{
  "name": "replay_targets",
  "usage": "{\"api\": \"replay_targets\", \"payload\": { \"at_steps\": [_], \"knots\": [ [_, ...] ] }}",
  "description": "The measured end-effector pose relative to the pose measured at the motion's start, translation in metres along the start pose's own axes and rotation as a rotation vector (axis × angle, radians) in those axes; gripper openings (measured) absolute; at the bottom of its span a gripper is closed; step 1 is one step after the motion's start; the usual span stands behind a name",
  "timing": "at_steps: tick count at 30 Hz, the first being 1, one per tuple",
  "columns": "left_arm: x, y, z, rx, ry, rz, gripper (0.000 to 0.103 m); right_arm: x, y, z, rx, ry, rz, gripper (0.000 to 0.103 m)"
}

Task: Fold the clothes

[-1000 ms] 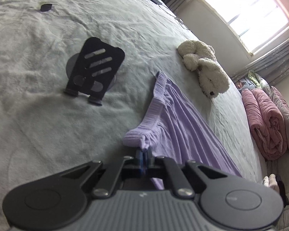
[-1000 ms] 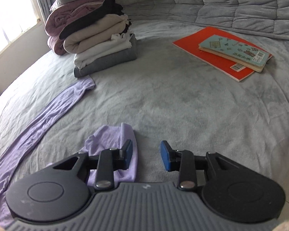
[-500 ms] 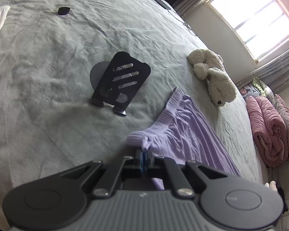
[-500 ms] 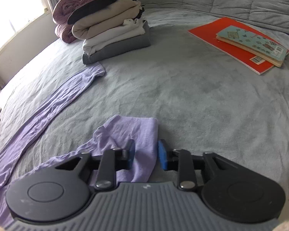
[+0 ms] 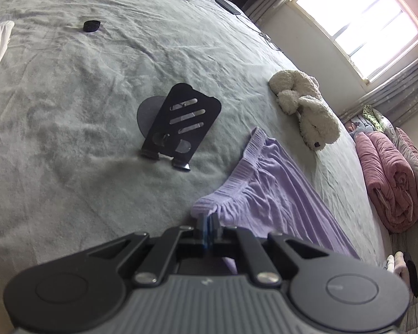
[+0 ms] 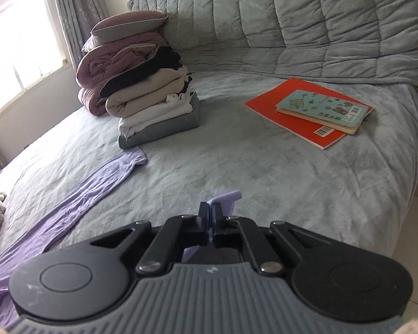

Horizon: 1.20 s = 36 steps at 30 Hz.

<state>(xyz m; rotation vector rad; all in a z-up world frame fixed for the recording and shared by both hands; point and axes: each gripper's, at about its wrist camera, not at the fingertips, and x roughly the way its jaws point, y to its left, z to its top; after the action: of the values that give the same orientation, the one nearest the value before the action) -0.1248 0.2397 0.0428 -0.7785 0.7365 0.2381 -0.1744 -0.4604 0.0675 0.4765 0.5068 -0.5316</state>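
Note:
A pair of lilac trousers (image 5: 276, 194) lies along the grey bed cover, ribbed waistband toward the black stand. My left gripper (image 5: 207, 218) is shut on a corner of that waistband, which bunches at the fingertips. In the right wrist view one lilac leg (image 6: 97, 178) stretches flat toward the pile of folded clothes. My right gripper (image 6: 210, 208) is shut on the hem of the other leg (image 6: 227, 199), and a flap of cloth sticks up past the fingertips, lifted off the cover.
A black slotted stand (image 5: 181, 128) sits left of the waistband. A white plush toy (image 5: 306, 111) lies beyond it. A stack of folded clothes (image 6: 150, 103) and pink quilts (image 5: 387, 178) stand near the window. Books (image 6: 315, 111) rest at the right; a small black object (image 5: 91, 25) lies far off.
My right gripper closed on the lilac leg hem and rose with it. The left gripper kept its grip on the waistband and drifted, so the stand and toy shifted right in view.

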Motion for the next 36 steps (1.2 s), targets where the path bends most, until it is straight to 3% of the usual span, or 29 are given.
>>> {"api": "replay_targets", "payload": {
  "at_steps": [5,11,22,28,31,33,36],
  "knots": [
    [-0.006,0.000,-0.004,0.020,-0.003,0.003,0.001,-0.007,-0.010,0.000,0.014,0.000,-0.006,0.001],
    [-0.013,0.000,-0.009,0.053,-0.010,0.010,0.001,-0.033,-0.011,0.011,0.020,-0.073,0.006,0.001],
    [-0.022,-0.002,-0.005,0.118,-0.076,0.106,0.000,-0.048,-0.006,0.018,-0.021,-0.115,0.018,0.001],
    [-0.004,-0.004,-0.012,0.094,0.042,0.028,0.000,-0.035,-0.002,0.007,-0.047,-0.057,0.015,0.001],
    [-0.001,-0.004,-0.014,0.071,0.054,-0.005,0.009,-0.033,-0.003,0.005,-0.050,-0.059,0.004,0.001],
    [0.003,-0.004,-0.014,0.056,0.067,-0.004,0.025,-0.034,-0.004,0.006,-0.046,-0.067,0.006,0.001],
    [0.012,-0.005,-0.016,0.040,0.087,0.006,0.035,-0.037,-0.003,0.009,-0.046,-0.077,0.014,0.001]
  ]
}}
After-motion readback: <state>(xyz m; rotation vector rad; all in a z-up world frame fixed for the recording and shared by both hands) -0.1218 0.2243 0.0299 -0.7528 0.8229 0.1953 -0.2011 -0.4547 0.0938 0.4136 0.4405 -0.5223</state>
